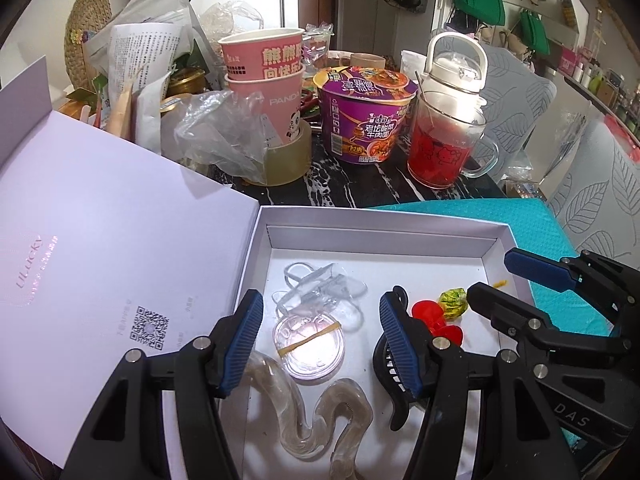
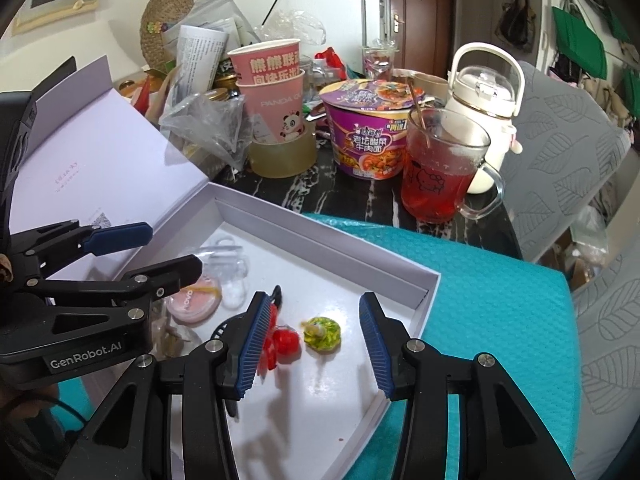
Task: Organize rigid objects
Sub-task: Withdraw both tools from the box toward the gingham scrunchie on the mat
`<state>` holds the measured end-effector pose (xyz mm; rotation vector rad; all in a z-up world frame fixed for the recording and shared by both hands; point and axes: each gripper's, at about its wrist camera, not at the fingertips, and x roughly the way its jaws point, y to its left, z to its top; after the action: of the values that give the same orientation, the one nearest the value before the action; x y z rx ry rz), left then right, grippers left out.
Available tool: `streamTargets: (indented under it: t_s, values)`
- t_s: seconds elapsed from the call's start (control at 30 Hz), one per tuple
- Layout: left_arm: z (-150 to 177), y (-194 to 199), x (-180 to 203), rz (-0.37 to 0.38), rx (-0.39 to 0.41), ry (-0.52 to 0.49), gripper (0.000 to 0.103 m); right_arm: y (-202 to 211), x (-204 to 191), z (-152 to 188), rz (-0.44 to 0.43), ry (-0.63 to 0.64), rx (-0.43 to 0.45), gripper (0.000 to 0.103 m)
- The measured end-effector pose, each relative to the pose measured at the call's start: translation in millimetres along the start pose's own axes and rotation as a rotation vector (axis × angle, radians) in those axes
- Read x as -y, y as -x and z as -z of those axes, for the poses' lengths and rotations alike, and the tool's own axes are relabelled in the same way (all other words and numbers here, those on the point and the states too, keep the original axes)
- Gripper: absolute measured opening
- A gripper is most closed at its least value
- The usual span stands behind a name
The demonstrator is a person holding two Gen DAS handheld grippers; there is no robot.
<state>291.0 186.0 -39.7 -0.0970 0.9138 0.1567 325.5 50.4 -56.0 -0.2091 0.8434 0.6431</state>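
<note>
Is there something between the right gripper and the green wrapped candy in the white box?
Nothing visible blocks it. The right gripper hangs over the white box with its jaws open, and the green wrapped candy lies free on the box floor between them. The red piece lies beside the candy, by one jaw, not across the way.

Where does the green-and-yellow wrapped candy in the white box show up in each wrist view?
Left wrist view: green-and-yellow wrapped candy lies right of centre in the white box, beside the red piece.
Right wrist view: the candy lies centre, between the right gripper fingers.
Shared landmark: the red drink mug behind the box.
</note>
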Motion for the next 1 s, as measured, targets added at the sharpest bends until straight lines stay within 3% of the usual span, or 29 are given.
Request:
streamTargets:
  t_s: [0.57,1.0]
  values:
    - [-3,77,11,0.018,0.099,0.013,0.060,71,-4,5,0.005,-0.012,0.099,0.046]
    - [25,142,27,0.053,0.154,-0.001,0.060,149,-21,25,0.028,0.018,0.186,0.046]
